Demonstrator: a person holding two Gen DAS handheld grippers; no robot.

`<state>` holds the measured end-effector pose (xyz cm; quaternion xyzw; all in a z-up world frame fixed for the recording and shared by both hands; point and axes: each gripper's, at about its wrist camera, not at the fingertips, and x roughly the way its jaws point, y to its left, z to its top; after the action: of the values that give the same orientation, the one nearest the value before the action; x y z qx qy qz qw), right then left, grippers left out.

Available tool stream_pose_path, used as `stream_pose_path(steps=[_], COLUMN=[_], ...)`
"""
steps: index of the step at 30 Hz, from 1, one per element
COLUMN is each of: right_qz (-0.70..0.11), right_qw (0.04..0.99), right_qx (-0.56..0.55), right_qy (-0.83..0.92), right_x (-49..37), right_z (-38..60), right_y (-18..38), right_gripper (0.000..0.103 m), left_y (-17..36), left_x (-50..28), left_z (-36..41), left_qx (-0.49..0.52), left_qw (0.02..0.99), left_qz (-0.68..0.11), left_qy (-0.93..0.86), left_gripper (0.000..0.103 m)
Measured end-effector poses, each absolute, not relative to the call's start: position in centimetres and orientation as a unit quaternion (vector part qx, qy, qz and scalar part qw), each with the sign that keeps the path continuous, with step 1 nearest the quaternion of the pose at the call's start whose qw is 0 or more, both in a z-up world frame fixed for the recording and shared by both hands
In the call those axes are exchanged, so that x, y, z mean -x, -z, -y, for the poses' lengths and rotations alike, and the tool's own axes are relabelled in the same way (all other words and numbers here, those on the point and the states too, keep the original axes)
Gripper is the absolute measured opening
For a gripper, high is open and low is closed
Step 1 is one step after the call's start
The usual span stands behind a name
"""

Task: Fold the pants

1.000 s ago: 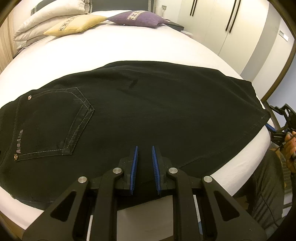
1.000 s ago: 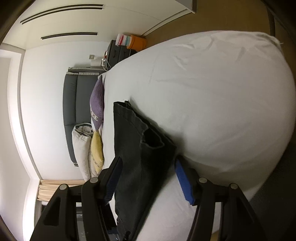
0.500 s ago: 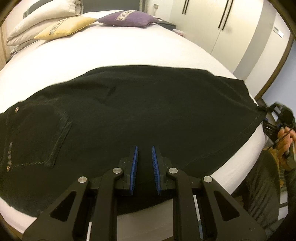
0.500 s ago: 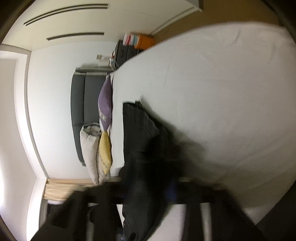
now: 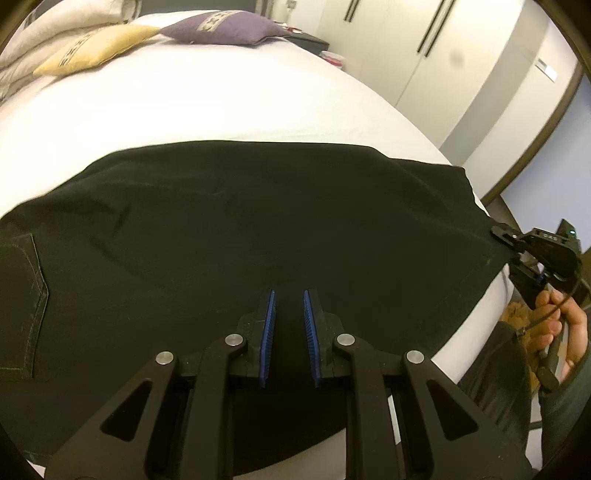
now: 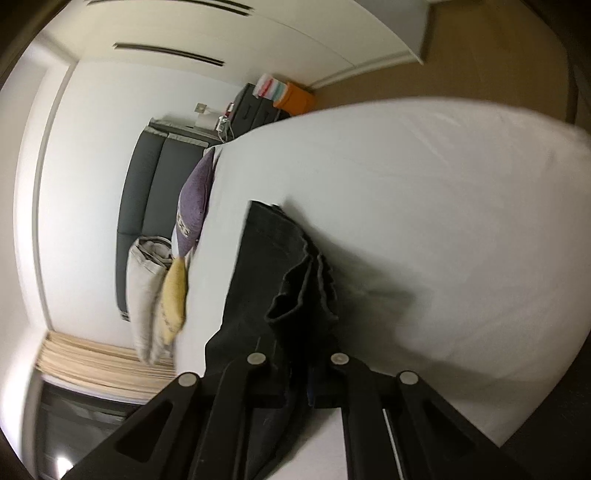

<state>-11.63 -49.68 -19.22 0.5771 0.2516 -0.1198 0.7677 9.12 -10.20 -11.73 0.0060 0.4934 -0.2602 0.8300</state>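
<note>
Black pants (image 5: 240, 229) lie flat across the near edge of the white bed (image 5: 221, 107), back pocket at the left. My left gripper (image 5: 289, 314) hovers over the pants' near edge with its blue pads a narrow gap apart and nothing between them. My right gripper (image 6: 299, 354) is shut on the hem end of the pants (image 6: 295, 288), whose cuffs bunch up between the fingers. In the left wrist view the right gripper (image 5: 517, 247) shows at the pants' right corner, held by a hand.
A purple cushion (image 5: 221, 27), a yellow cushion (image 5: 96, 44) and white pillows (image 5: 55, 18) lie at the head of the bed. White wardrobe doors (image 5: 424, 51) stand on the far side. A dark nightstand (image 6: 258, 107) with an orange box stands beside the headboard.
My right gripper has shut on the pant hems, which now bunch between its fingers. My left gripper has drifted right along the pants; the back pocket has slid to the left edge.
</note>
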Motion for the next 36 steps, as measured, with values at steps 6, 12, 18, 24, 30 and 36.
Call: stream_pose_path(steps=[6,12,18,24,30,36], right_qz=[-0.305,-0.360,-0.378,-0.372,-0.362,-0.352], right_qw=[0.886,0.933,0.921,0.922,0.921,0.922], right_qx=[-0.338,-0.005,0.088,0.098,0.136,0.151], right_qy=[0.089,-0.013,-0.039,-0.035,-0.044,-0.055], right_x=[6.5,1.7,1.5,1.8,2.9,3.4], right_z=[41.3,24.3,19.9,19.4,16.9,15.0], right_y=[11.2,9.9,12.0,12.0,12.2,11.6], right_gripper=[0.006,0.006,0.006,0.006,0.006,0.006], left_y=[12.0,12.2,13.2,13.7,13.4,13.2], left_x=[-10.7,-12.8,-14.3,-15.7,-17.1,-17.7], left_z=[7.2,3.7,3.3,4.2,4.8,5.6], left_qx=[0.057,0.232,0.307,0.329,0.318,0.292], left_qw=[0.830,0.780,0.728,0.704,0.689,0.684], left_qz=[-0.502,-0.517,-0.538,-0.555,-0.569,-0.577], left_qy=[0.235,0.265,0.294,0.297,0.317,0.338], left_gripper=[0.016,0.075,0.075,0.084,0.080,0.008])
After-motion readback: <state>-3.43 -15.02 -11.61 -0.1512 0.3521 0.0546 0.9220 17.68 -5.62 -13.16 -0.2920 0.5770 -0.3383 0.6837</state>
